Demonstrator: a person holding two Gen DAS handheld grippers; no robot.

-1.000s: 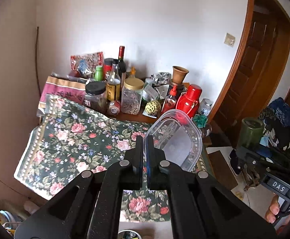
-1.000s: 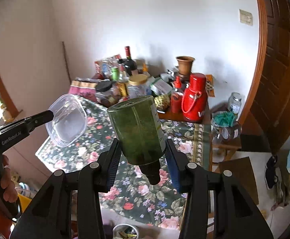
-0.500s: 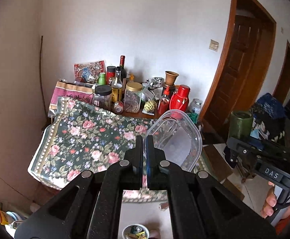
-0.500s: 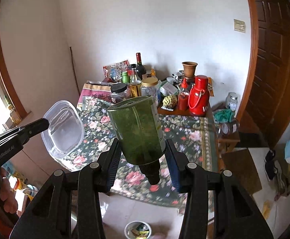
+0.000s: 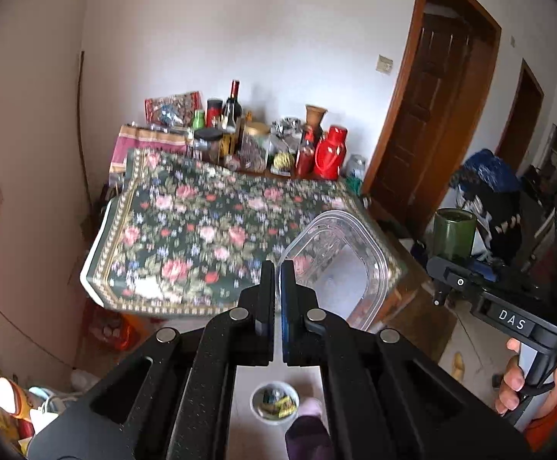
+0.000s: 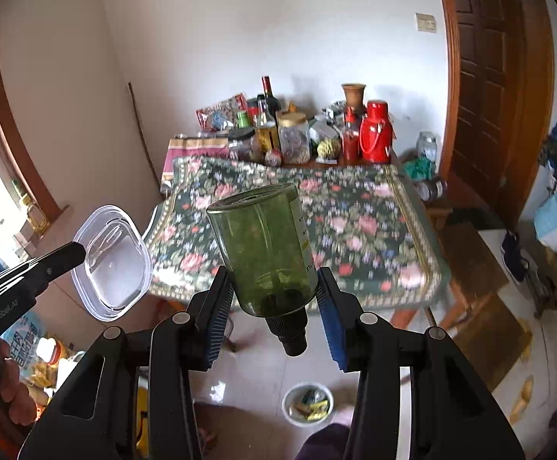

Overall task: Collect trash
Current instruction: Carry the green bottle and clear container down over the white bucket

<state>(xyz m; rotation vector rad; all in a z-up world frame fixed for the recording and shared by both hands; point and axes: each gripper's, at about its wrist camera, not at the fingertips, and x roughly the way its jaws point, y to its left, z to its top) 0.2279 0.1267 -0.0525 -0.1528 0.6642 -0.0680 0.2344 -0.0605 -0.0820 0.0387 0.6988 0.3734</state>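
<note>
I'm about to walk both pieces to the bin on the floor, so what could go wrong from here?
The left tool pinches only the rim of the clear tub; a swing might twist it loose. The green bottle sits neck-down in the right tool, so it might slide through. The small bin looks narrower than the tub, so a drop could miss.

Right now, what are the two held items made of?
Clear container: thin glossy plastic, likely; see-through, moulded ridges, rounded rim. Green bottle: translucent with sharp reflections and a black screw cap; glass or hard plastic, can't tell which.
</note>
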